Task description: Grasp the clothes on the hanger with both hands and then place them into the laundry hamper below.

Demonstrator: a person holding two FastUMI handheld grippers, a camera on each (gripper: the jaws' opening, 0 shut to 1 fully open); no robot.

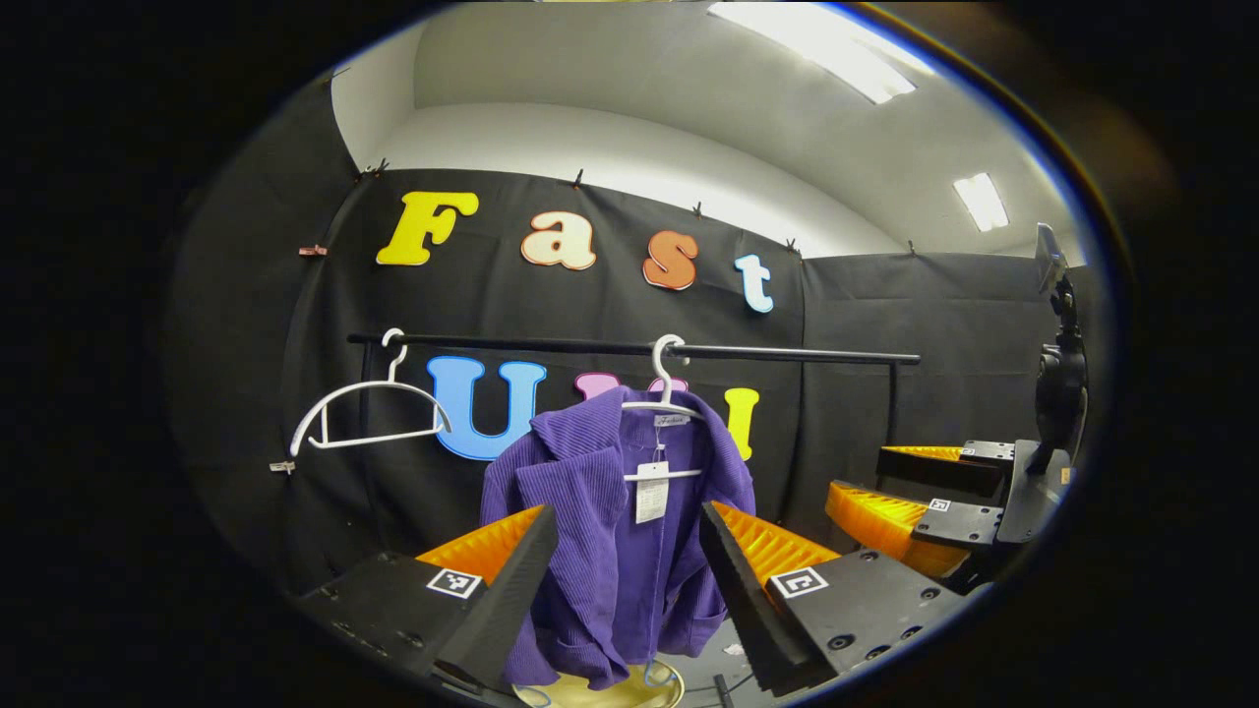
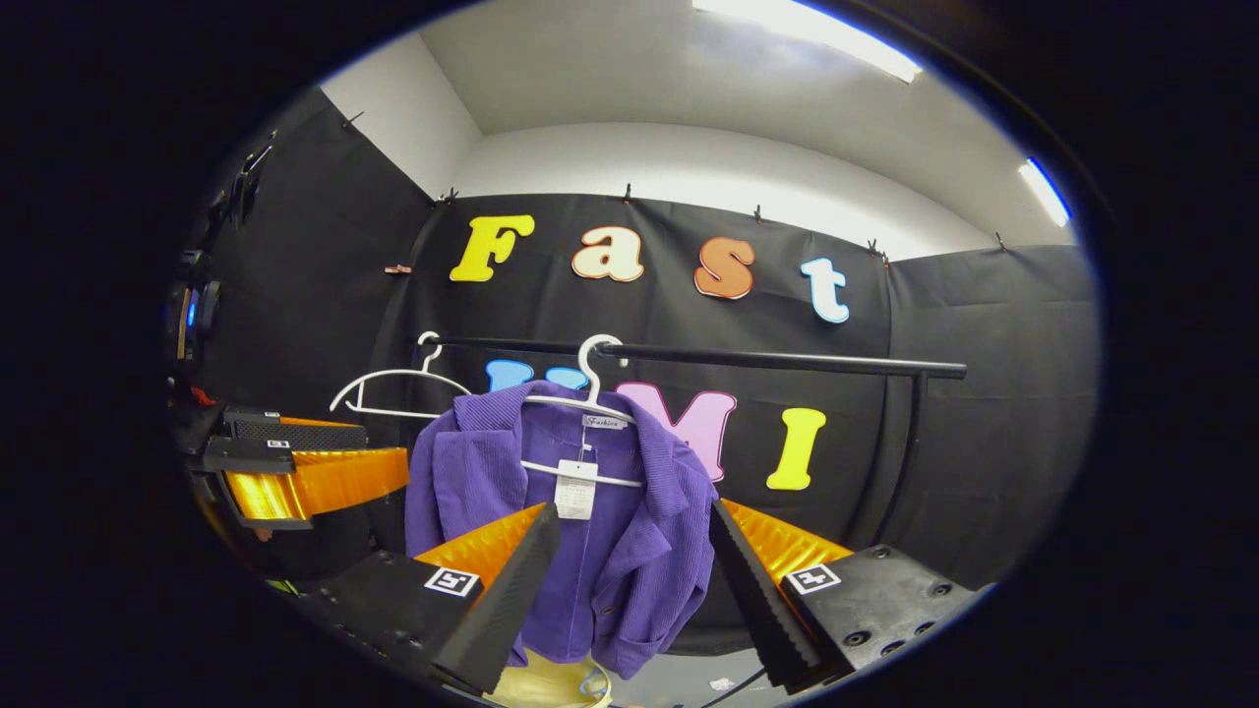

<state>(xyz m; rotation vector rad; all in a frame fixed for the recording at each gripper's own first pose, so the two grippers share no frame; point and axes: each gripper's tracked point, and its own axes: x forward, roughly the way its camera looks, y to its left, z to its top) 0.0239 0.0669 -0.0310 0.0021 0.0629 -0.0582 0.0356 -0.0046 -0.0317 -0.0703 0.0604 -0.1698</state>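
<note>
Two grippers I hold level, both spread wide, gripping nothing: left gripper [image 1: 629, 580], right gripper [image 2: 634, 580]. Purple jacket [image 1: 615, 531] hangs frame centre on white hanger [image 1: 665, 403], between fingers, beyond tips. Spare hanger [image 1: 366, 413] upper left on rail [image 1: 787, 352]. Hamper [image 1: 610, 688] rim bottom centre.

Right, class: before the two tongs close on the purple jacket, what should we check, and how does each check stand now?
1. Left tongs open: ok, jaws spread.
2. Right tongs open: ok, jaws spread.
3. Purple jacket still on its white hanger on the rail: ok.
4. Fingers touching the cloth: not ok, the jacket hangs beyond both pairs.
5. Laundry hamper under the jacket: cannot tell, just a pale rim peeks out below the hem.
6. Empty hanger apart from the jacket: ok.
</note>
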